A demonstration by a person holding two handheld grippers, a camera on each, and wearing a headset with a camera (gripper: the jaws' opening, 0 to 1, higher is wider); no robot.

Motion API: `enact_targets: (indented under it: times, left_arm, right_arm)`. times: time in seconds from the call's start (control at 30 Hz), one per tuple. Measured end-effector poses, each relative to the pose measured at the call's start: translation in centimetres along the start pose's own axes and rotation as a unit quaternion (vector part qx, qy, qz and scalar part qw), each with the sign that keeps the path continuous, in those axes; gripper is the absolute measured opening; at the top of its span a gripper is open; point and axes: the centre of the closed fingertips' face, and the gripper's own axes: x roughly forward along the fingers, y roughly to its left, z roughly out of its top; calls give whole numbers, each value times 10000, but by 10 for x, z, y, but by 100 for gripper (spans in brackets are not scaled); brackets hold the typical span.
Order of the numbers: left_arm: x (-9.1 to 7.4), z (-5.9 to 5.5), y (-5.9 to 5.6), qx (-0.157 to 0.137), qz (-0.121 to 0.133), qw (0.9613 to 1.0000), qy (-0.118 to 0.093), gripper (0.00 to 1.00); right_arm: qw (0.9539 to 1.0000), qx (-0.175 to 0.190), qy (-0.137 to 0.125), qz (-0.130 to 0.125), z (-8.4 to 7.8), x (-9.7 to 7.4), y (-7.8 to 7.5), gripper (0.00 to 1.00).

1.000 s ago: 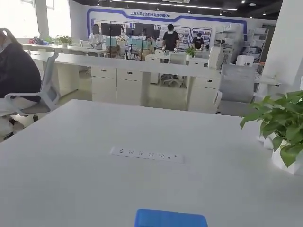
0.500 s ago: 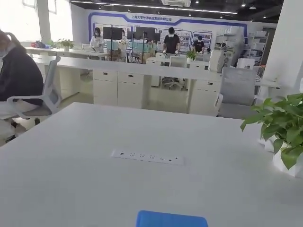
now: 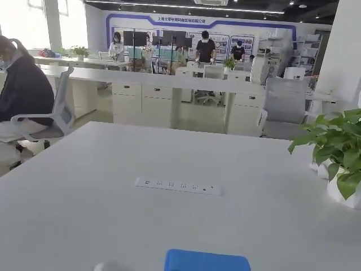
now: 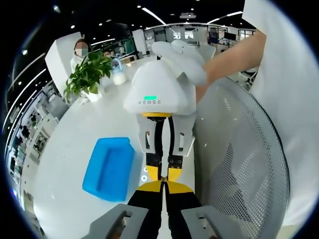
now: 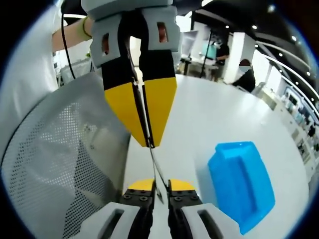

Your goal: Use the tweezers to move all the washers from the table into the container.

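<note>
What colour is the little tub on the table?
The tub is bright blue all over. It shows best in the right gripper view.

Bright, even light from ceiling strips (image 3: 186, 7) — head view soft, gripper views bowed at edges.

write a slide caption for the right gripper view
Left gripper and right gripper clamp the tweezers tip to tip, blue container beside them on the table.

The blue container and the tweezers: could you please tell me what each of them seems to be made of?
The blue container looks like moulded plastic: one uniform saturated colour, rounded edges and a soft sheen. The tweezers are probably metal, since they are very thin, straight and dark grey. Their finish is too small to judge.
</note>
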Motion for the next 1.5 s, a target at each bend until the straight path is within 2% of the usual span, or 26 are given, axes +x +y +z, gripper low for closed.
enact_targets:
  times: [0.13,0.3,0.47,0.53,0.6,0.7,0.8,0.83,0.9,1.0,1.1,1.17,1.2,1.27,1.3,1.33,1.37,1.43,1.5]
  left_arm:
    - [-3,-1,6,121,101,9998,116,0]
    - [-1,-2,10,174,89,9996,212,0]
    - [7,-4,13,206,-40,9994,288,0]
    - [9,1,16,97,-95,9998,128,0]
    - [10,1,19,20,-159,9998,101,0]
    - [15,-4,26,21,-295,9991,289,0]
    - [16,-3,29,35,-414,9986,319,0]
    - [17,-2,31,15,-432,9986,310,0]
    - [18,-2,33,-71,-456,9986,261,0]
    - [17,-4,38,-183,-312,9992,158,0]
    - [12,-7,42,-761,-59,9969,-167,6]
    - [6,-12,44,-1262,174,9907,-478,15]
    - [2,-17,42,-1561,267,9855,-615,20]
    - [-3,-23,39,-1928,403,9769,-825,25]
    - [-6,-27,37,-2225,503,9684,-1012,27]
    - [-9,-28,34,-2417,560,9618,-1157,30]
    - [-13,-31,31,-2685,650,9518,-1336,32]
    - [-18,-37,28,-2958,863,9392,-1512,39]
    - [-21,-43,25,-3142,1106,9292,-1601,44]
  right_arm:
    - [9998,-24,-103,-155,6,3,-8,7]
    - [9998,20,-142,-150,6,8,-11,6]
    - [9999,71,-61,-80,1,14,-12,6]
    - [9999,111,-65,-94,0,15,-14,6]
    - [9998,165,-48,-106,-1,15,-15,6]
    - [9987,490,-134,-8,0,13,-16,9]
    - [9983,574,-126,-19,-1,11,-20,8]
    - [9980,630,-96,-54,-3,11,-22,6]
    - [9961,865,-172,33,-3,11,-22,6]
    - [9958,892,-185,-20,-3,11,-25,5]
    - [9950,976,-213,-1,-3,11,-23,5]
    - [9947,1004,-230,-21,-3,11,-23,5]
    - [9946,1014,-234,-27,-3,11,-23,5]
    - [9942,1045,-244,-45,-3,11,-24,5]
    - [9941,1055,-246,-48,-3,11,-24,5]
    - [9939,1072,-250,-59,-3,11,-24,5]
    - [9938,1083,-252,-65,-3,10,-24,5]
    - [9936,1096,-255,-76,-4,10,-24,5]
    - [9931,1143,-258,-106,-4,10,-24,5]
